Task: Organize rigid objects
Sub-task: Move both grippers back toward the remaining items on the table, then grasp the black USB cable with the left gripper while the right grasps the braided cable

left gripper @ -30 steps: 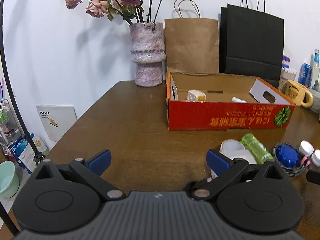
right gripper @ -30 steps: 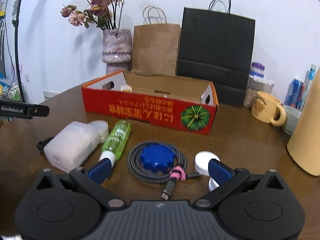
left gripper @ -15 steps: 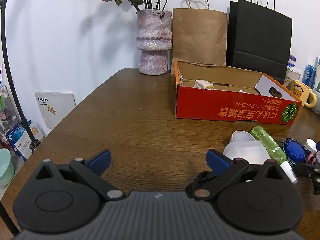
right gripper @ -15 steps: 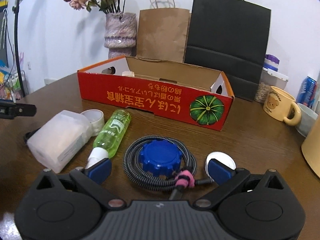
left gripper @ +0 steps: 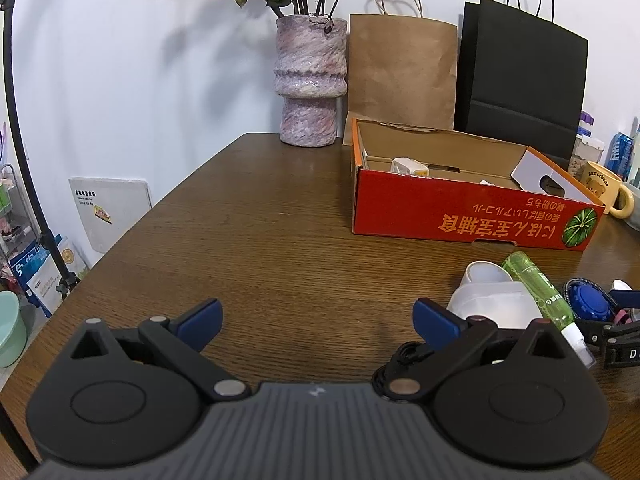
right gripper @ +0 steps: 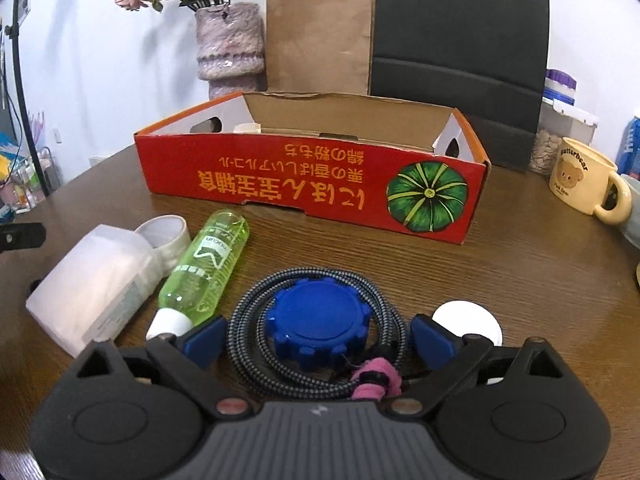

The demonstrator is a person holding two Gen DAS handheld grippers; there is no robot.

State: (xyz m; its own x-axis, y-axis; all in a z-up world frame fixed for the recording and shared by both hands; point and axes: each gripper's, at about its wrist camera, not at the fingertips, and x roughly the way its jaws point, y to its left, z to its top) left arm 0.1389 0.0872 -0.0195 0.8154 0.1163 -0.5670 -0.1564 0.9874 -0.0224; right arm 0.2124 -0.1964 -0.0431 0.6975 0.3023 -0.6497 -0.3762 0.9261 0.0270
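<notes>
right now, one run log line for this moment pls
right tool: closing, straddling blue cap and coiled cable, no contact seen | left tool: open, holding nothing | red box: a few items inside

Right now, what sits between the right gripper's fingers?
In the right wrist view, the closing right gripper straddles the blue gear-shaped cap inside the coiled braided cable, untouched.

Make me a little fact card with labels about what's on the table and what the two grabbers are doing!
Box: red cardboard box, open on top
In front of box: green bottle lying down, white plastic container, blue gear-shaped lid inside a coiled cable
Right gripper: jaws closing, either side of the lid and cable, not gripping yet
Left gripper: open, nothing between
Beside box: yellow bear mug
</notes>
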